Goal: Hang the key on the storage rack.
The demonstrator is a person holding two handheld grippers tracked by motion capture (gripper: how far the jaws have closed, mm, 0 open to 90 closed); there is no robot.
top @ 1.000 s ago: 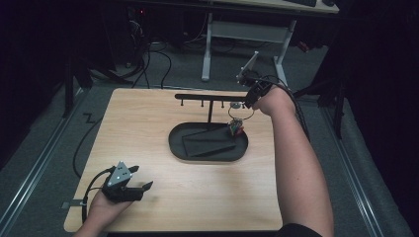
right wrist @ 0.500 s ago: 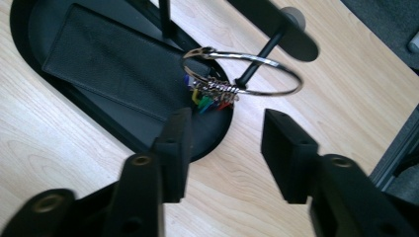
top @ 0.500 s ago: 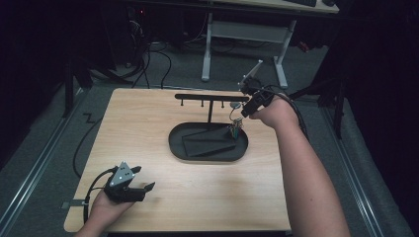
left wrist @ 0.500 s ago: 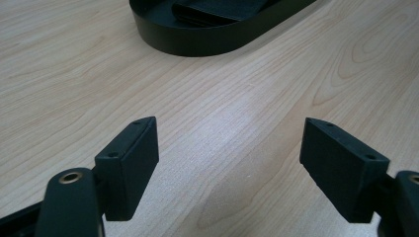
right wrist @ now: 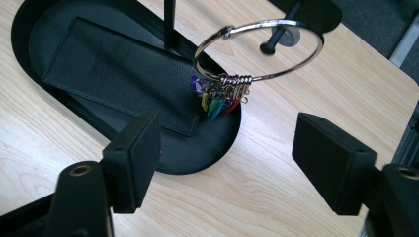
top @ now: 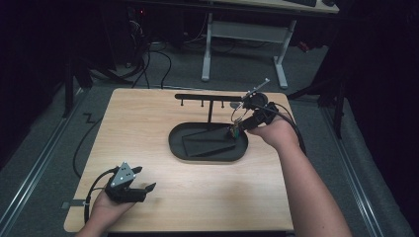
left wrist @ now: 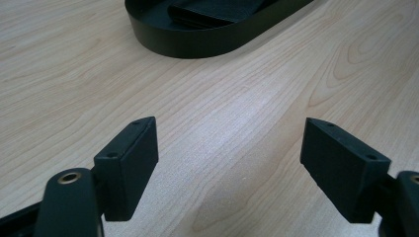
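A metal key ring (right wrist: pixel 236 26) with small coloured charms (right wrist: pixel 217 101) appears to hang from the end peg (right wrist: pixel 271 45) of a black rack (top: pixel 207 97), over the right end of a black oval tray (top: pixel 177 147). My right gripper (right wrist: pixel 225 163) sits just short of the ring; its jaws have just been opening and stand wide, with nothing between the pads. In the high view the right gripper (top: pixel 240 125) is beside the charms (top: pixel 233 131). A flat black wallet (right wrist: pixel 123 64) lies in the tray. My left gripper (top: pixel 146 189) rests open at the table's front left.
The light wooden table (top: pixel 148 118) carries the tray at its middle and the rack's post behind it. In the left gripper view the tray's wall (left wrist: pixel 197 44) lies ahead across bare wood. Desk legs and cables stand on the floor beyond the far edge.
The right hand has drawn back and down from the rack, and its jaws have gone from shut to wide open, leaving the key ring on the peg. The left hand has stayed still.
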